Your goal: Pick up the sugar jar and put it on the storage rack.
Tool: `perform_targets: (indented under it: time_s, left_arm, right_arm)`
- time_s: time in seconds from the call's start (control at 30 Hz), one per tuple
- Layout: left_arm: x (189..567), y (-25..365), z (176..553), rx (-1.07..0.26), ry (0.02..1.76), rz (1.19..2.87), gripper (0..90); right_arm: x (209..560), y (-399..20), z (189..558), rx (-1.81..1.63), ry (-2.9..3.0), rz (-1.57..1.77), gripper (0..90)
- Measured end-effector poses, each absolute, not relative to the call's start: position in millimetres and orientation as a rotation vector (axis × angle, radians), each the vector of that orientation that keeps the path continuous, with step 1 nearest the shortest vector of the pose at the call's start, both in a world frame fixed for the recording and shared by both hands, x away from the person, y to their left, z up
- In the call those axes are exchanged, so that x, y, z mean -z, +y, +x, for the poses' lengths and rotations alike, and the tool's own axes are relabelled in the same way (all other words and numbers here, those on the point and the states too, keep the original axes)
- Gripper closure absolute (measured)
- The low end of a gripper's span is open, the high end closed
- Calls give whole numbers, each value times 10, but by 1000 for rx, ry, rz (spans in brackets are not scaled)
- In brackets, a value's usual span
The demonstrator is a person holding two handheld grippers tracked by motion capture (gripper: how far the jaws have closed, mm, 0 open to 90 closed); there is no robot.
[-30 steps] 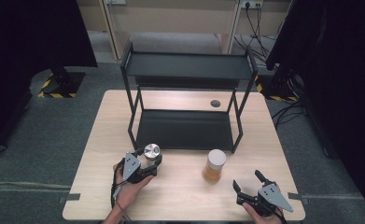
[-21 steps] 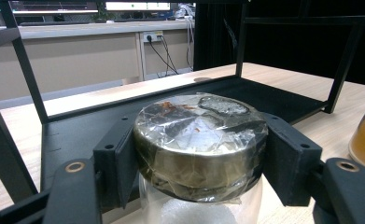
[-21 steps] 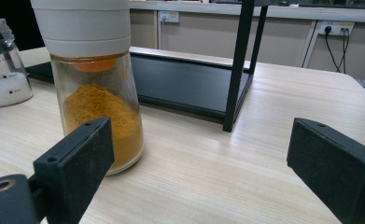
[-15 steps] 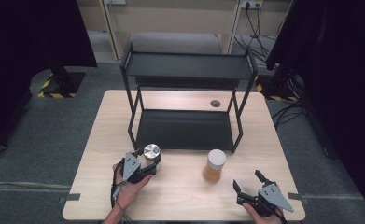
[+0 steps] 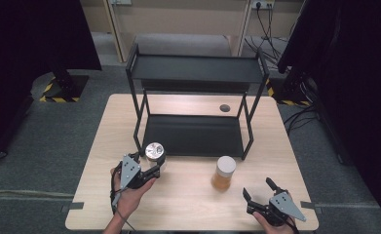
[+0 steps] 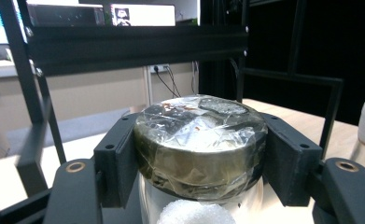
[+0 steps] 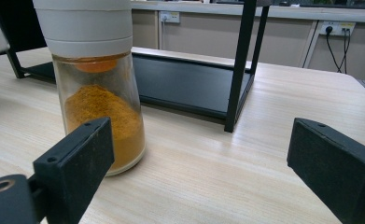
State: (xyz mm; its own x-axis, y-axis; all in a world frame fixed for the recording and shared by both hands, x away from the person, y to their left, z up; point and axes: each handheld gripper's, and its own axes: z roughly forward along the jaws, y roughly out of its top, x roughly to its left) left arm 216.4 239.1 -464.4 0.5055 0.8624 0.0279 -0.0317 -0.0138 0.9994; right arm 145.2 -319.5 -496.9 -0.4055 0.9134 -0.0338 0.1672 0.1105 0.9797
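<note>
Seemingly ready for shelving, the left gripper (image 5: 151, 168) clamps a round foil-wrapped metal tin (image 5: 154, 150) just before the black two-tier rack (image 5: 194, 69), while the right gripper (image 5: 261, 194) waits spread wide near the white-capped glass jar of orange powder (image 5: 224, 173).

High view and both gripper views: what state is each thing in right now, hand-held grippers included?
Left hand-held gripper: shut on the film-wrapped jar.
Film-wrapped jar: upright, lid on, clamped between the jaws.
Right hand-held gripper: open, holding nothing.
Spice jar: upright on the table, white cap on, partly filled with orange powder.
Two-tier black rack: standing, both shelves bare.
</note>
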Motion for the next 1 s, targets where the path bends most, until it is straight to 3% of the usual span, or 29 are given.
perform_targets:
  time_s: [1.0]
  left_arm:
    - [4163, 2339, 2238, -944, 740, 1300, 346]
  right_arm:
    - [4972, -3192, 1447, -1356, 1685, 1071, 74]
